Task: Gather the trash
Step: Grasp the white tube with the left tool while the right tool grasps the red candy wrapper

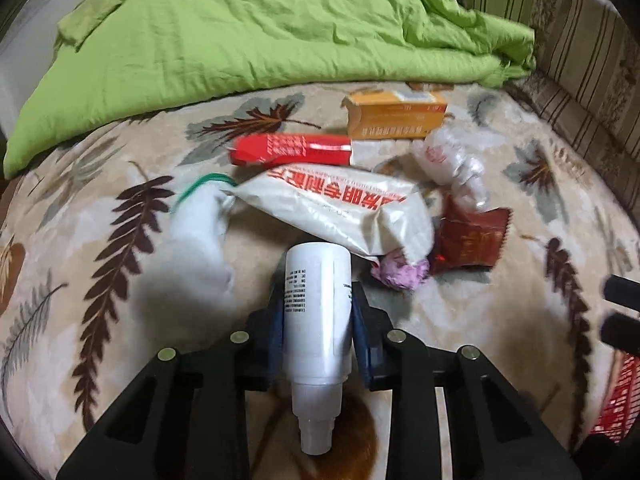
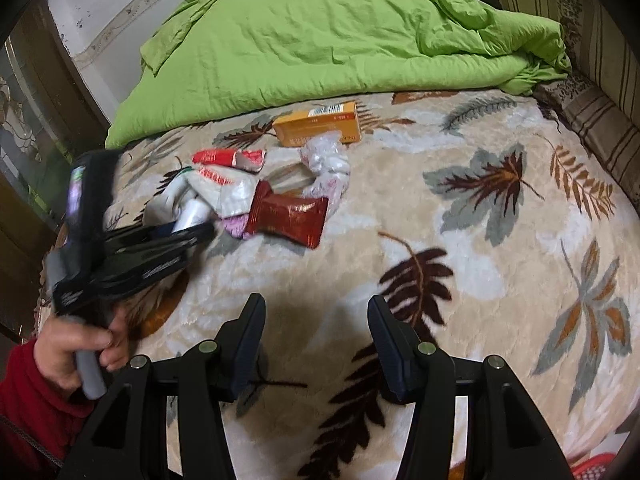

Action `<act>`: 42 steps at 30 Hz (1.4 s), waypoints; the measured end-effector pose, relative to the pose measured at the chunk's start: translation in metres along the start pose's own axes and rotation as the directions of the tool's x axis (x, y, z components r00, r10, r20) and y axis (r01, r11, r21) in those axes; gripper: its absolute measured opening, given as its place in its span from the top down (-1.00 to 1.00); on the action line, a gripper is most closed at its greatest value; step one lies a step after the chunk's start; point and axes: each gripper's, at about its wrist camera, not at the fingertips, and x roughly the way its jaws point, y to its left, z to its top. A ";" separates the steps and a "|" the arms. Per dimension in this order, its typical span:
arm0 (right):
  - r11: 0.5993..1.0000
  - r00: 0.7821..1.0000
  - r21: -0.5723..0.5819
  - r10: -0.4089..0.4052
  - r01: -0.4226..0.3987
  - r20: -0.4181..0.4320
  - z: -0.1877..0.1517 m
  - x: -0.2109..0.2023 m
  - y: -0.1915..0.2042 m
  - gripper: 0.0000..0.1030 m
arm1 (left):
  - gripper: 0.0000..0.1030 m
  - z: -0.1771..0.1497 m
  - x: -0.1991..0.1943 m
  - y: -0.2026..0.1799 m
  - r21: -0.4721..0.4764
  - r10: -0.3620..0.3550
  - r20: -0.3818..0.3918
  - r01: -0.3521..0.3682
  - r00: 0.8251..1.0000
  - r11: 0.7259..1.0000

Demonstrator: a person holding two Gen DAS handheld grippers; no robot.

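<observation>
My left gripper is shut on a white plastic bottle, its neck pointing back toward the camera; it also shows in the right wrist view. Beyond it lies a pile of trash on the leaf-patterned blanket: a white bag with red print, a red carton, an orange box, a crumpled clear bag, a dark red wrapper, a pink wad and white tissue. My right gripper is open and empty above bare blanket, right of the pile.
A green quilt is heaped at the back of the bed. A striped headboard or cushion runs along the right. A red plastic basket shows at the lower right edge. A wall and cabinet stand at the left.
</observation>
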 end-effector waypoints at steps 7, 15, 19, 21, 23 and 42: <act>0.998 0.998 0.017 0.062 -0.062 -0.004 0.031 0.022 -0.008 -0.11 | 0.44 -0.015 -0.050 0.024 -0.128 0.016 0.066 -0.007 0.998 0.992; 0.991 0.992 0.072 0.116 -0.112 -0.047 0.067 0.083 -0.015 -0.11 | 0.44 -0.019 -0.054 0.057 -0.164 0.062 0.080 -0.048 0.995 0.985; 0.979 0.980 0.105 0.183 -0.175 -0.072 0.065 0.096 -0.007 -0.11 | 0.44 -0.019 -0.049 0.059 -0.154 0.050 0.082 -0.037 0.995 0.987; 0.974 0.971 0.085 0.218 -0.210 -0.100 0.055 0.094 0.008 -0.11 | 0.44 -0.017 -0.049 0.058 -0.138 0.053 0.090 -0.040 0.994 0.990; 0.981 0.973 0.005 0.193 -0.194 -0.129 0.044 0.087 0.029 -0.14 | 0.44 -0.016 -0.049 0.059 -0.140 0.048 0.091 -0.035 0.995 0.990; 0.973 0.994 -0.232 -0.012 -0.013 -0.107 0.019 0.098 0.067 0.06 | 0.44 -0.015 -0.047 0.064 -0.155 0.035 0.091 -0.021 0.995 0.988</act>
